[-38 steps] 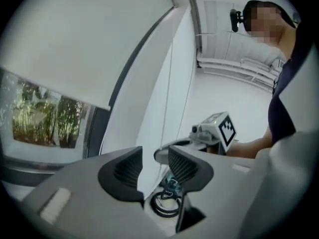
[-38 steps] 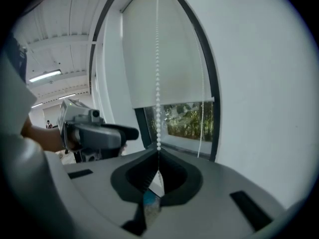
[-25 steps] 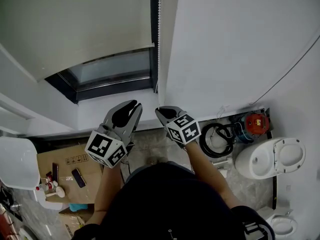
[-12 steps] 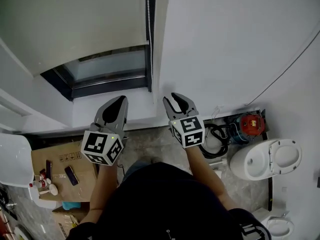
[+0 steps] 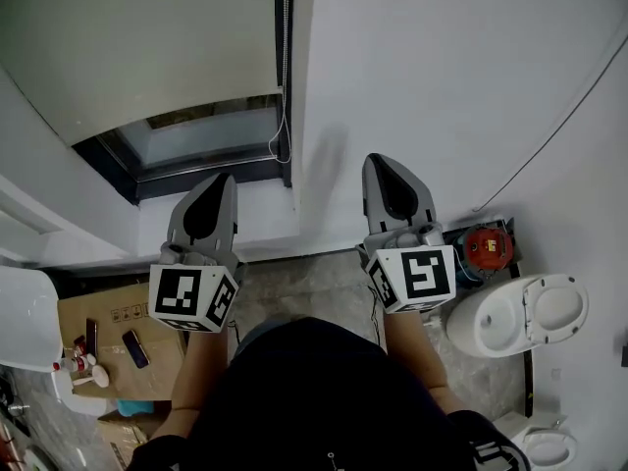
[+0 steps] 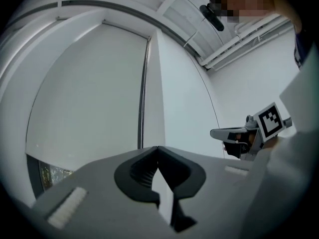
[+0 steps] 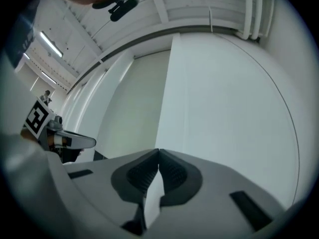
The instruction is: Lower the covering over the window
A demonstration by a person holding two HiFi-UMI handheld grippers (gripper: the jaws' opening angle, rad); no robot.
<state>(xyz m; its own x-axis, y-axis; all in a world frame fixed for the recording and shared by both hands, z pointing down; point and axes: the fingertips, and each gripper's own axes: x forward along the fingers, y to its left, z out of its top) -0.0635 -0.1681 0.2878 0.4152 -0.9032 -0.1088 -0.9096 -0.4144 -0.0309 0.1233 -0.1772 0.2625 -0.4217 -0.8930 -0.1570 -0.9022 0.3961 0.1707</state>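
A pale roller blind [image 5: 137, 47] hangs over most of the window [image 5: 201, 135]; a strip of dark glass shows below its bottom edge. The bead chain [image 5: 285, 67] hangs free along the window's right frame, and no gripper touches it. My left gripper [image 5: 218, 181] points at the sill below the window, jaws shut and empty. My right gripper [image 5: 381, 161] points at the white wall to the right of the chain, also shut and empty. In the left gripper view the shut gripper [image 6: 158, 148] faces the blind [image 6: 84, 98] and chain [image 6: 144, 93]. In the right gripper view the shut gripper [image 7: 158, 151] faces the wall beside the blind [image 7: 134, 103].
A toilet [image 5: 520, 312] stands on the floor at the right, with a red device [image 5: 489, 245] beside it. A cardboard box [image 5: 108, 322] with small items lies at the lower left, next to a white basin [image 5: 25, 312]. A thin cable [image 5: 549, 135] runs across the wall.
The right gripper opened by the chain's lower end, moved right away from it and shut empty. The left gripper's jaws closed. The two grippers now stand further apart, and the chain hangs free.
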